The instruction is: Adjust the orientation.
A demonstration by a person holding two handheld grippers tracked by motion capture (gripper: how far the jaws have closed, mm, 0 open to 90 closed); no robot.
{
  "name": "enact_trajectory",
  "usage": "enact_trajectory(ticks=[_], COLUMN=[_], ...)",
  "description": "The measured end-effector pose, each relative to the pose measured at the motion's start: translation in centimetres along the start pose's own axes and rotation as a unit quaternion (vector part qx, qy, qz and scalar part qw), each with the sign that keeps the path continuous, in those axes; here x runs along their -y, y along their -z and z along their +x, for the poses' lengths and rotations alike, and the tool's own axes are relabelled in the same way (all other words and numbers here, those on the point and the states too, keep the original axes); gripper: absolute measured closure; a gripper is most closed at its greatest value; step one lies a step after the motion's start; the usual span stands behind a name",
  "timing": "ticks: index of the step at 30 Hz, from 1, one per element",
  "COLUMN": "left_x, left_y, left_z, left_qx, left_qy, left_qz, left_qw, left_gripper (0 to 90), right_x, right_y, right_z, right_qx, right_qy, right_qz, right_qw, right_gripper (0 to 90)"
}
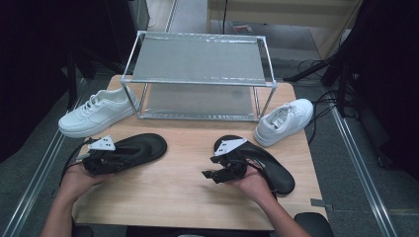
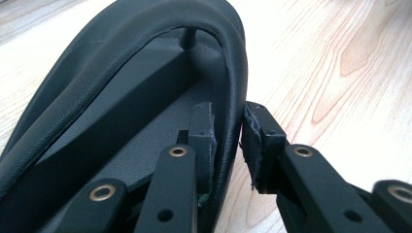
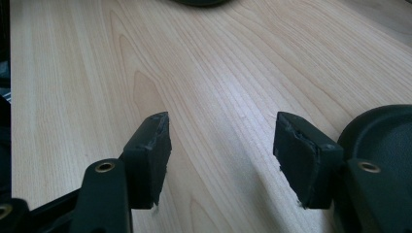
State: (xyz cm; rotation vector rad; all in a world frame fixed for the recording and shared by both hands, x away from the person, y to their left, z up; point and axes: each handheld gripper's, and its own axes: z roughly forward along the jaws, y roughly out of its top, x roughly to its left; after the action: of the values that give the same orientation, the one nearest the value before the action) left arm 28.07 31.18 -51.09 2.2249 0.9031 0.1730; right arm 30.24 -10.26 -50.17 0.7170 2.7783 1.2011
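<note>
At the near edge of the pale wooden table (image 1: pixel 183 197), left gripper (image 2: pixel 228 128) straddling the side strap of the nearer-left black rubber flip-flop (image 1: pixel 143 147), outer pad touching, inner pad just beside; impossible to tell whether truly clamped; seemingly placed for a lift. Right gripper (image 3: pixel 221 141) released, jaws wide over bare wood beside the second black flip-flop (image 1: pixel 274 170), probably waiting. Farther back, two white lace-up sneakers (image 1: pixel 96 116) flanking a two-tier metal mesh shoe rack (image 1: pixel 197 81); no readable brand or writing.

Rack (image 1: pixel 197 59) sitting at counter's (image 1: pixel 173 197) rear; sneakers (image 1: pixel 96 112) (image 1: pixel 285 121) flanking it; two sandals (image 1: pixel 141 148) (image 1: pixel 269 168) lying in front, apparently well apart.
</note>
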Motion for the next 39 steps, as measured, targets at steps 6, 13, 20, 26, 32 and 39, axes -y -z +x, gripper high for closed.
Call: enact_trajectory(ticks=[6,13,20,26,32,39], left_x=[-0.5,-1.2,-2.7,-3.7,-4.8,-6.5], left_y=[0.2,0.8,1.1,1.2,0.6,-0.8], left_z=[-0.2,-0.6,-1.8,-2.3,-3.0,-4.0], left_qx=[0.0,-0.012,-0.023,-0.019,-0.013,0.0], left_qy=[0.009,0.01,0.005,0.016,0.014,0.001], left_qz=[-0.001,-0.002,-0.01,-0.019,-0.02,-0.014], left_qw=[1.0,0.9999,0.9997,0.9995,0.9996,0.9999], left_gripper=[82.2,82.4,82.4,82.5,82.5,82.4], right_x=[0.0,0.0,0.0,0.1,0.3,0.8], right_y=[0.0,0.0,0.1,0.2,0.4,0.9], right_z=[0.1,0.0,-0.1,0.0,0.0,0.1], right_qx=[-0.001,0.0,0.001,0.003,0.007,0.016], right_qy=[-0.002,-0.003,-0.005,-0.004,-0.007,-0.013], right_qz=[0.002,0.001,-0.001,-0.003,-0.005,-0.009], right_qw=[1.0,1.0,1.0,1.0,0.9999,0.9997], right_gripper=[40.4,40.8,40.8,40.8,40.8,40.8])
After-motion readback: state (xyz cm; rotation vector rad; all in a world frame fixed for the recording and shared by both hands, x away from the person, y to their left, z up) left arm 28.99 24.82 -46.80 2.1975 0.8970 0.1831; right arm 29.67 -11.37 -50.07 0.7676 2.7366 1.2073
